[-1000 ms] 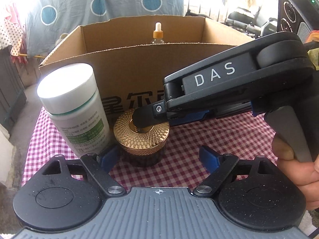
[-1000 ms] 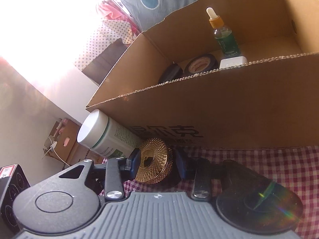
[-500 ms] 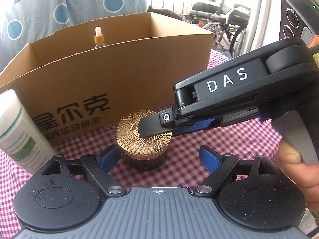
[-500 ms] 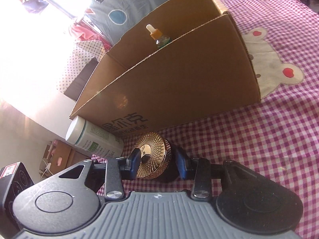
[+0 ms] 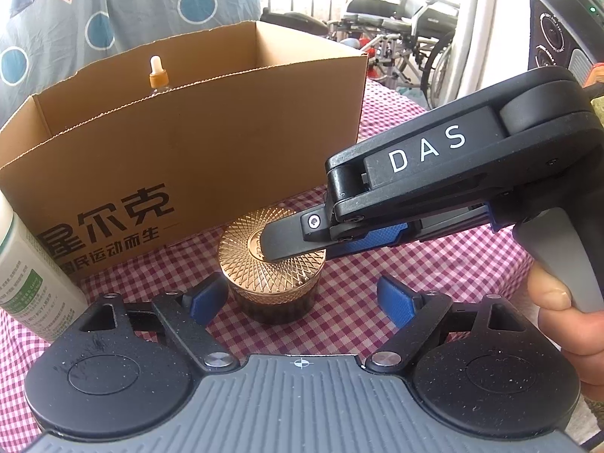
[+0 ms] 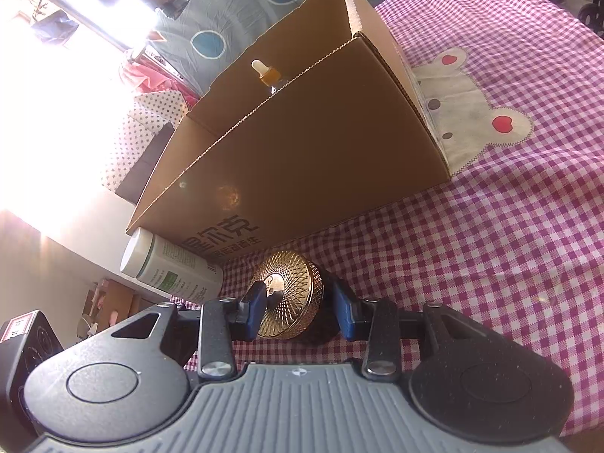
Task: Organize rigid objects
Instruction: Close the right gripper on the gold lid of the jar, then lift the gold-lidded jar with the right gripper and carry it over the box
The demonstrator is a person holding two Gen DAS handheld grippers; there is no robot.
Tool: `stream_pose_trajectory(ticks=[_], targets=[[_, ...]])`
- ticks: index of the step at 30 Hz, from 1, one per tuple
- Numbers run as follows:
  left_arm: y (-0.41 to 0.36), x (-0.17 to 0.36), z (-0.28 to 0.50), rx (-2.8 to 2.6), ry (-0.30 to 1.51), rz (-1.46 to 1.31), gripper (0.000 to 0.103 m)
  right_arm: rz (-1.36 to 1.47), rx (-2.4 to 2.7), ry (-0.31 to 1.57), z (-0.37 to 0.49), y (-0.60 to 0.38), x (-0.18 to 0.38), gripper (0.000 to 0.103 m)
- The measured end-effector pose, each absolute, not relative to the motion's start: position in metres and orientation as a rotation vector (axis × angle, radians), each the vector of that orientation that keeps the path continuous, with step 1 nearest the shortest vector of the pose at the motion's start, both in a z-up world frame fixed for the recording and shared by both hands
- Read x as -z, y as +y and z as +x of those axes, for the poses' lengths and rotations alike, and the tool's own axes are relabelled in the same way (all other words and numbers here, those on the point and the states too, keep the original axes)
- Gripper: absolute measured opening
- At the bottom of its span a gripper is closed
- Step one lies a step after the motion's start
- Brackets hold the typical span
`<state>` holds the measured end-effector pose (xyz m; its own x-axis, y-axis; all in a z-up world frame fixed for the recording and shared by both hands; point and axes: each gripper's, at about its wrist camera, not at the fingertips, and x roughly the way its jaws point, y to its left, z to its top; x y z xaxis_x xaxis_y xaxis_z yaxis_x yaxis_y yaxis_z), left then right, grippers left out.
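One gold-lidded jar stands before the cardboard box, clamped between the right gripper pads. The left gripper gapes empty beside it. One white bottle stands nearby.

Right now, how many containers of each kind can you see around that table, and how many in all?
Cardboard box: 1
White pill bottle, beside the box: 1
Gold-lidded jar, between the right claw's pads: 1
Dropper bottle, inside the box: 1
Total: 4
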<state>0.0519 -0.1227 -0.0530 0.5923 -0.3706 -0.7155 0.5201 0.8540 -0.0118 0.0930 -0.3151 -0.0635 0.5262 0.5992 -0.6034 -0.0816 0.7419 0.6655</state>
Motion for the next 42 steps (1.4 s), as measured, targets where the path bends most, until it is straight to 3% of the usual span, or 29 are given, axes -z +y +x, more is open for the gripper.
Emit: stream_pose_trajectory(ticks=[12,22,42], targets=[[-0.118,0.05,0.053,0.499,0.749,0.232,0.083,0.658,-0.436,0.933,0.09,-0.319,0.061,0.042],[-0.114,0.053,0.067,0.489,0.785,0.212,0.064,0.66,-0.43,0.943,0.093,-0.316,0.066,0.042],[-0.118,0.059,0.076,0.485,0.8,0.201,0.055,0.617,-0.442,0.935,0.098,-0.312,0.065,0.044]])
